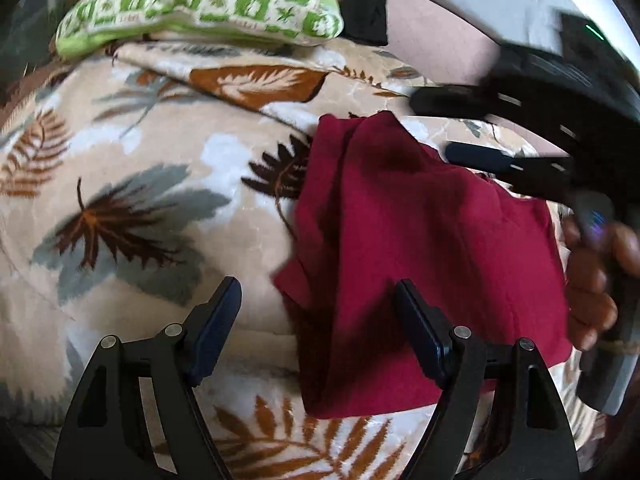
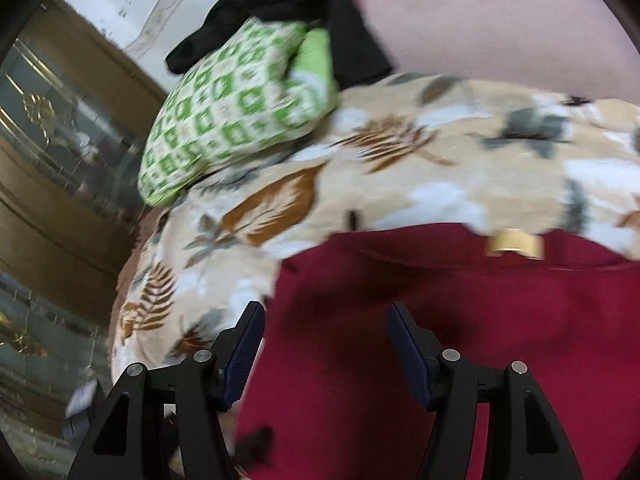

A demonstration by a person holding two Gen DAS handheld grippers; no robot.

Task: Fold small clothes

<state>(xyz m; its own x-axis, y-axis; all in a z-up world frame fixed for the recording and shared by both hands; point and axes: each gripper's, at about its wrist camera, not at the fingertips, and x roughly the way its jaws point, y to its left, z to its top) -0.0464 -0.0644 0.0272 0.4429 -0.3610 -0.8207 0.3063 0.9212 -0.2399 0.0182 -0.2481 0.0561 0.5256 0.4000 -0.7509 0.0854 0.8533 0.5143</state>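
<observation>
A dark red garment (image 1: 420,248) lies folded and rumpled on a leaf-print blanket (image 1: 140,184). My left gripper (image 1: 318,296) is open and empty, just above the garment's near left edge. My right gripper (image 1: 436,128) shows in the left wrist view at the garment's far right, fingers apart, blurred by motion. In the right wrist view the right gripper (image 2: 326,324) is open over the red garment (image 2: 460,340), holding nothing. A tan label (image 2: 514,243) shows at the garment's far edge.
A green and white patterned folded cloth (image 1: 200,4) lies at the blanket's far side, with a black cloth (image 1: 366,8) beside it. A pink surface (image 2: 500,28) lies beyond. A wooden glass-front cabinet (image 2: 52,140) stands to the left.
</observation>
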